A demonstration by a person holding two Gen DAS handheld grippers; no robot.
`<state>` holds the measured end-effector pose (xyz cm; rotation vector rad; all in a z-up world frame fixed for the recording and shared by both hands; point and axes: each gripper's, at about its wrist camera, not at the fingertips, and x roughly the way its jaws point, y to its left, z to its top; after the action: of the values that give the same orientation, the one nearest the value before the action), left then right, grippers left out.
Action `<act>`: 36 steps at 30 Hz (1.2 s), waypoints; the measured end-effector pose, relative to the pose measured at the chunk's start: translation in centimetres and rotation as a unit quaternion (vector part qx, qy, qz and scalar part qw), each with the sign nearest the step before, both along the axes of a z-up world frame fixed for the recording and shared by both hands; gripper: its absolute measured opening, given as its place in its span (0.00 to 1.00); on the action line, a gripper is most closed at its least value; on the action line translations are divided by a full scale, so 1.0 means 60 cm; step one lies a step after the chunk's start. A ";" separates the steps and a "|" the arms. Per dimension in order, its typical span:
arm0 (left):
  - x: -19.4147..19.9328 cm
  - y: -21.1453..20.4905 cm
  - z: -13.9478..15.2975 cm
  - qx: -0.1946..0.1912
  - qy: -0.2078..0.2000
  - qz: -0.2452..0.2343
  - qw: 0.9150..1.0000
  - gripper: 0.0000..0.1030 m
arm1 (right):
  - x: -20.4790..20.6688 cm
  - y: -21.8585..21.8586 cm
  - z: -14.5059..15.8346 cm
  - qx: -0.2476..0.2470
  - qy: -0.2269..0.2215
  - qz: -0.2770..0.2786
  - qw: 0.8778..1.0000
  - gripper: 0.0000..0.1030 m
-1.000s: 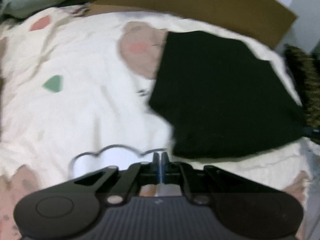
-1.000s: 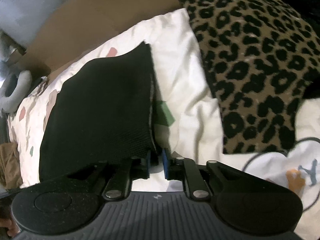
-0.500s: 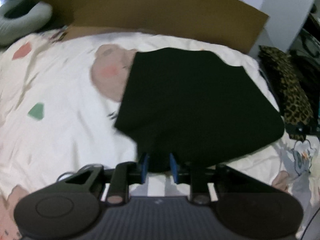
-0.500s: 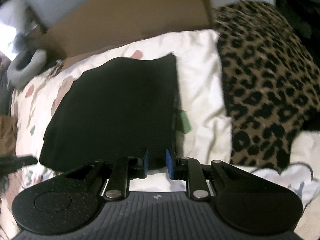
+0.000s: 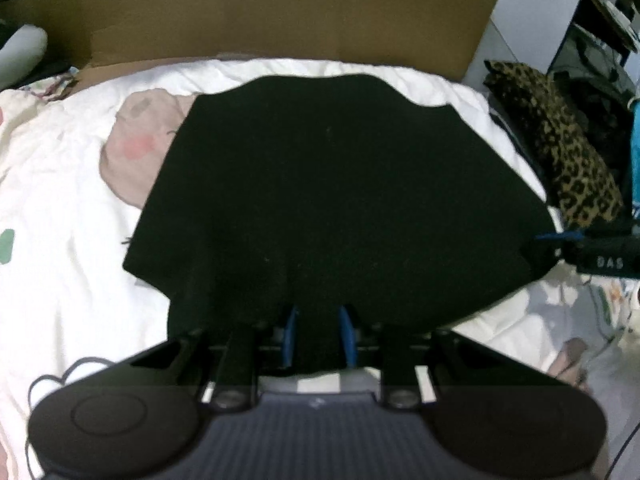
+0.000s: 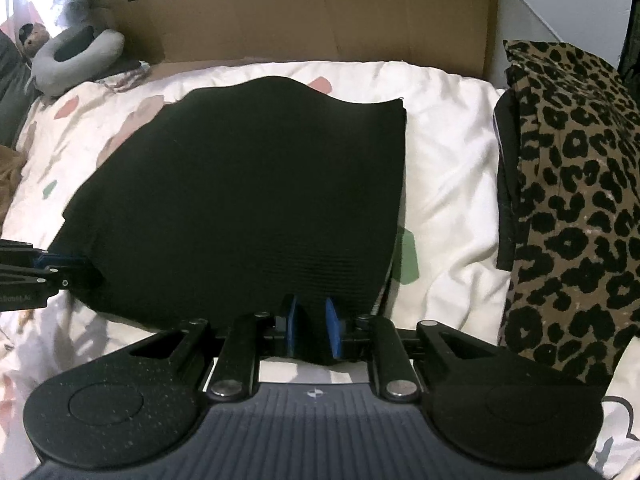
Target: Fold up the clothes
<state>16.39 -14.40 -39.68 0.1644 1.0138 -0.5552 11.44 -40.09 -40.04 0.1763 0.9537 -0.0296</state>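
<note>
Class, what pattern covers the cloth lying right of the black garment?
Leopard print, black spots on brown; it shows best in the right wrist view.

A white bedcover, printed with pink and green shapes, is lying spread across the bed. A flattened brown cardboard sheet is standing along its far edge. A leopard-print fabric is lying heaped at the right, touching the bedcover's right edge. A grey neck pillow is sitting at the far left beside the cardboard.
</note>
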 end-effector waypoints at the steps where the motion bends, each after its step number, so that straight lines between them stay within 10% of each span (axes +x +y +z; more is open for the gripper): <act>1: 0.004 0.002 -0.002 -0.003 0.003 0.001 1.000 0.24 | 0.001 -0.001 -0.004 -0.001 0.001 0.003 1.000 0.21; 19: 0.056 0.117 0.029 0.018 -0.004 0.111 0.994 0.22 | -0.039 -0.053 0.027 -0.010 -0.017 -0.049 0.999 0.15; 36: 0.093 0.052 0.013 -0.007 -0.013 0.047 0.999 0.23 | -0.021 0.024 0.019 -0.003 -0.014 0.022 1.000 0.18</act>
<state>21.96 -11.28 -38.88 0.1099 0.9871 -0.4730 10.17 -38.63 -38.89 0.1501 0.9286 0.0114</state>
